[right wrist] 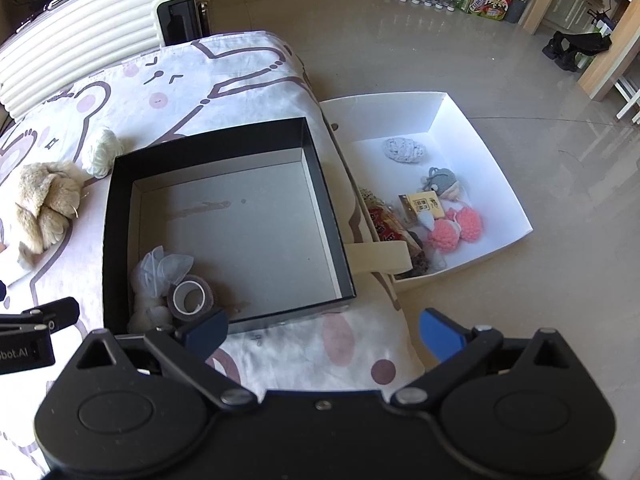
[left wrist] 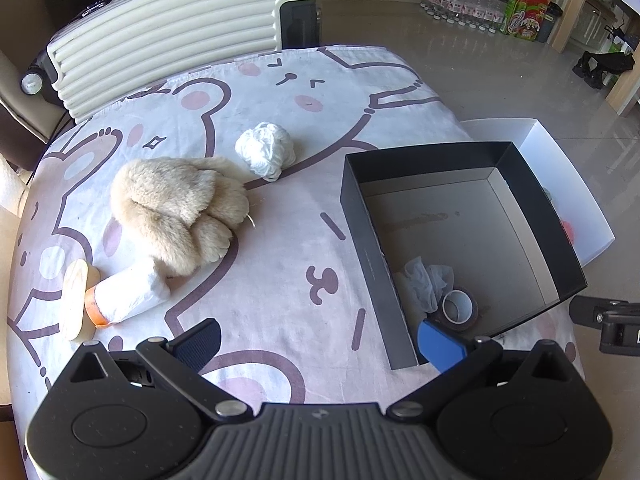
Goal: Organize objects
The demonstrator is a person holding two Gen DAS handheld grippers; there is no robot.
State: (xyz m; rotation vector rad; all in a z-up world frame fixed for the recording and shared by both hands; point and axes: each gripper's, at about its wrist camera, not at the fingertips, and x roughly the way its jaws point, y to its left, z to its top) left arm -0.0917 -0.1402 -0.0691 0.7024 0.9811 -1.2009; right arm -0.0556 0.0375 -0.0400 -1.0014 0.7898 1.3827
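Both pairs of jaws stand wide apart with nothing between them: the left gripper (left wrist: pixel 320 340) hangs over the near edge of the table (left wrist: pixel 280 280), the right gripper (right wrist: pixel 324 330) over the near edge just in front of the black box (right wrist: pixel 224 140). The box sits at the table's right edge; a roll of tape (right wrist: pixel 191 295) and a crumpled tissue (right wrist: pixel 160 268) lie in its near left corner. On the cloth to its left lie a plush toy (left wrist: pixel 176 208), a white wad (left wrist: pixel 266 148) toward the far edge, and a white-wrapped tube with an orange end (left wrist: pixel 128 296) beside a pale flat disc (left wrist: pixel 76 300). A white tray (right wrist: pixel 460 120) of small knitted things stands off the right edge, touching the table. A ribbed suitcase (left wrist: pixel 180 24) stands behind the far edge.
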